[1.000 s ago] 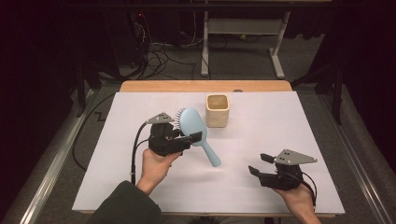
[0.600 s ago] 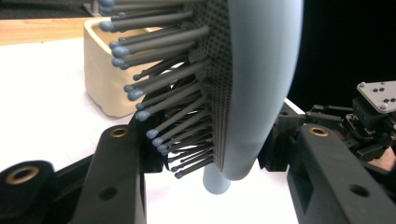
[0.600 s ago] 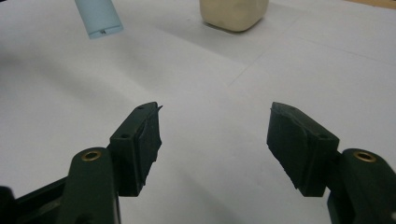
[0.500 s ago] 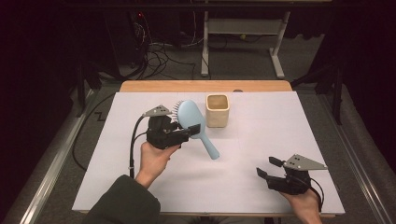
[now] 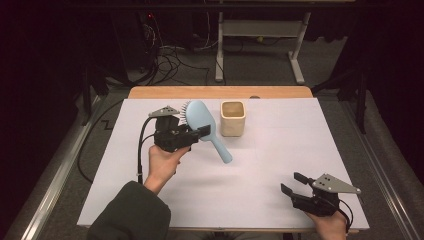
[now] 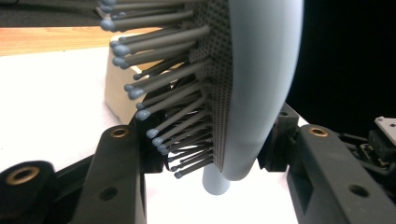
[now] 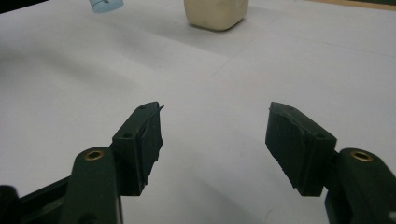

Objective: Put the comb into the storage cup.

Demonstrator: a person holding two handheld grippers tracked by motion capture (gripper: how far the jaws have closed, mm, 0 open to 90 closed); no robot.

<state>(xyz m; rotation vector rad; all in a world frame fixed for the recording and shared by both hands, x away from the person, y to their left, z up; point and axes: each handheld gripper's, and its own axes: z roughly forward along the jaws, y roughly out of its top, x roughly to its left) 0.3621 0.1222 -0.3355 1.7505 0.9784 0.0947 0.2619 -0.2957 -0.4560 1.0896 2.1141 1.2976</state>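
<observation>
Bench: covered by a white sheet, with a strip of bare wood seen along the far edge behind the cup; the sheet's near edge is met by both forearms.
Cup: a cream, square-mouthed cup is stood upright near the far edge, slightly right of the bench's middle; it is taken as the landmark here.
Open room: a wide bare stretch of sheet is seen right of the cup out to the right edge, and another in front of the cup down to the near edge.
Hairbrush: a pale blue hairbrush is held above the sheet just left of the cup, close beside it but apart, bristles turned away from the cup, handle slanted down toward the near side.
Left claw: clamped on the hairbrush where head meets handle, one jaw on the bristle side and one on the smooth back, as seen in the left gripper view.
Left hand: raised off the sheet left of and nearer than the cup, forearm in a dark green sleeve.
Right claw: jaws held wide apart with nothing between them, well apart from the cup toward the near right corner, pointed left and low over the sheet.
</observation>
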